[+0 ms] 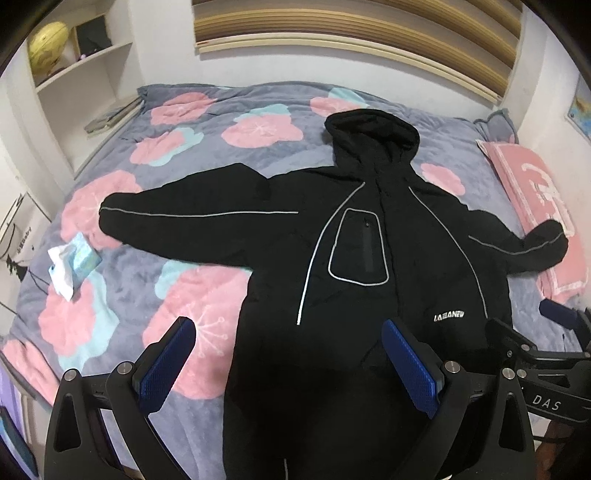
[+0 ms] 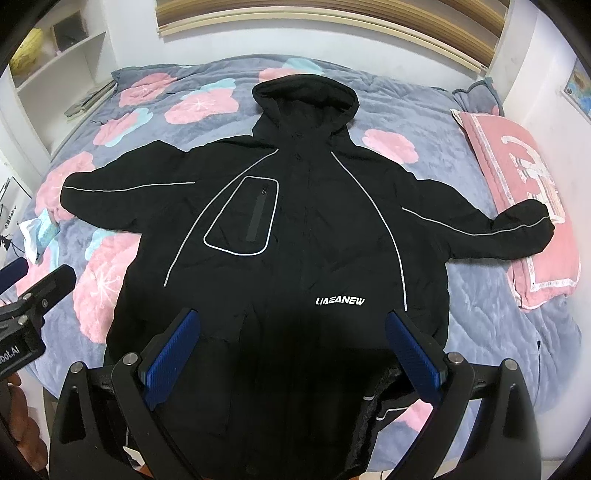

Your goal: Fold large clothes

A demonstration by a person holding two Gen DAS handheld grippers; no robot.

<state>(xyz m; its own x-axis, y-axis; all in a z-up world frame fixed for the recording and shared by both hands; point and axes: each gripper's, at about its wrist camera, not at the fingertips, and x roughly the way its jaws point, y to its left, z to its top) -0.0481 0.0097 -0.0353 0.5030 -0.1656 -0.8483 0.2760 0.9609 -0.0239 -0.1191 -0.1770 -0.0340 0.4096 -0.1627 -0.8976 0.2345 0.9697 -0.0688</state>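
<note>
The black hooded padded jacket with grey reflective piping (image 1: 369, 236) lies front up and spread flat on the grey quilted bed cover printed with pink flowers (image 1: 207, 155), sleeves out to both sides and hood pointing away from both claws. The left gripper (image 1: 288, 365) stands spread, nothing between its blue ribbed pads (image 1: 166, 365); its left finger is above the bed cover, its right finger above the jacket's lower front. The right gripper (image 2: 293, 354) is likewise spread and empty, both fingers above the jacket hem, just below the white chest lettering (image 2: 340, 301). Only the right wrist view shows the turned-up hem corner with fleecy lining (image 2: 373, 417) beside its right finger. The left wrist view shows more of the white wall shelf (image 1: 85, 62), ahead and far left, holding a yellow ball (image 1: 48, 46) and a dark box (image 1: 92, 35). A pink towel-covered pillow (image 2: 517, 206) lies under the far-right sleeve cuff; a white and blue tissue pack (image 1: 72, 264) lies left of the left sleeve
</note>
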